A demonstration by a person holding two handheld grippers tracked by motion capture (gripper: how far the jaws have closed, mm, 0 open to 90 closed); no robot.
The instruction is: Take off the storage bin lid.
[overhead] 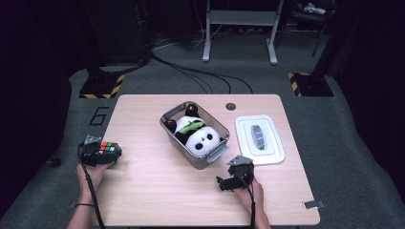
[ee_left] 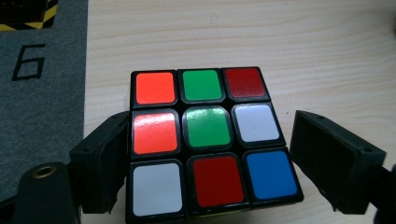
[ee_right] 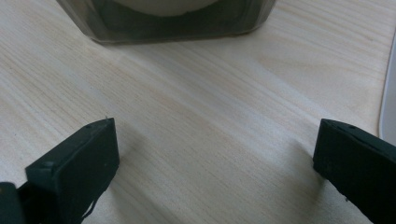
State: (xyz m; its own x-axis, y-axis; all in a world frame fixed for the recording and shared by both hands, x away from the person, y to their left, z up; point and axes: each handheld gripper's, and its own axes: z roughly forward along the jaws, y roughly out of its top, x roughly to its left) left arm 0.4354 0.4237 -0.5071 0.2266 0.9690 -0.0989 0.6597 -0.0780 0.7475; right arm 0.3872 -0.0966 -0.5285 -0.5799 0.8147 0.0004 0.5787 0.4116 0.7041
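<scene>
A scrambled Rubik's cube [overhead: 109, 147] lies near the table's left edge. My left gripper [overhead: 106, 153] sits down around it. In the left gripper view the cube [ee_left: 205, 140] lies between the two black jaws. The left jaw is against its side and a gap shows at the right jaw, so my left gripper [ee_left: 205, 161] is open. My right gripper [overhead: 223, 182] rests low over the table's front, just short of the bin, open with nothing but bare wood between the jaws of my right gripper [ee_right: 215, 158].
A clear grey bin [overhead: 217, 153] holds a plush panda [overhead: 203, 138] at mid-table; its near wall [ee_right: 173, 28] shows ahead of the right jaws. The bin's white lid [overhead: 259, 139] lies to its right. Grey carpet with a "6" mark [ee_left: 28, 60] borders the table's left edge.
</scene>
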